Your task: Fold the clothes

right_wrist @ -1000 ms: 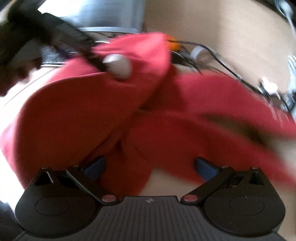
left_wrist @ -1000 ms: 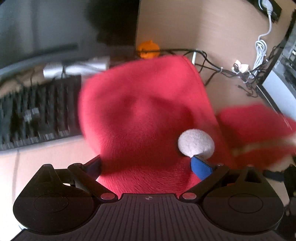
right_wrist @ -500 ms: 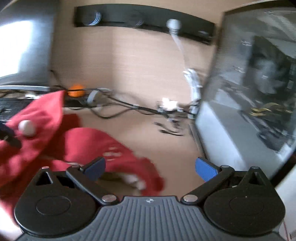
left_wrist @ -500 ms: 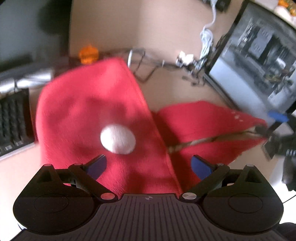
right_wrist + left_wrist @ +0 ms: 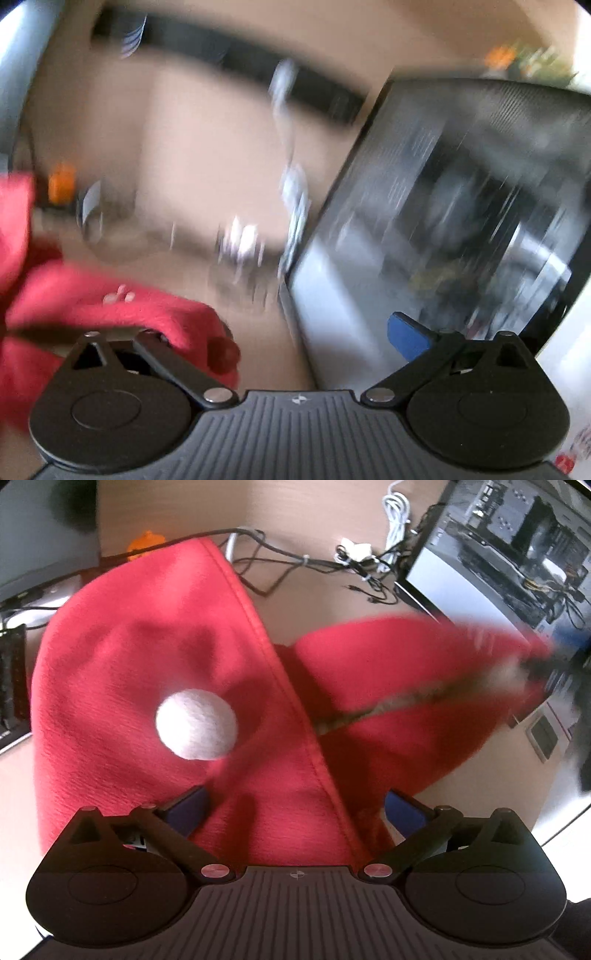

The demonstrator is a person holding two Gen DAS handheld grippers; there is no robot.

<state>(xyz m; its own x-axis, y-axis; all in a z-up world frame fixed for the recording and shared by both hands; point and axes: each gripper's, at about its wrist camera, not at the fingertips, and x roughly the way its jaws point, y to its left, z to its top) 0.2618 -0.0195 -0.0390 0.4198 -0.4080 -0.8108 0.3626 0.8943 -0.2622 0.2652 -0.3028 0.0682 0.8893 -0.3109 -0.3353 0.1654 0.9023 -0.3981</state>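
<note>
Sprawling red fleece garment (image 5: 140, 657), white pompom (image 5: 195, 724), on desk (image 5: 317, 590).

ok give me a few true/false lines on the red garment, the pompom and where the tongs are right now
1. The red garment has a white pompom on it. True.
2. The left tongs are clamped shut on the pompom. False: their fingers stand wide apart, with red fabric between them and the pompom lying ahead of them.
3. An orange object sits beyond the garment's far edge. True.
4. The garment lies on a green tablecloth. False: it rests on a light wood desk.
5. The right tongs are open in a heavily blurred view. True.
6. No cables are on the desk. False: cables run behind the garment.
</note>
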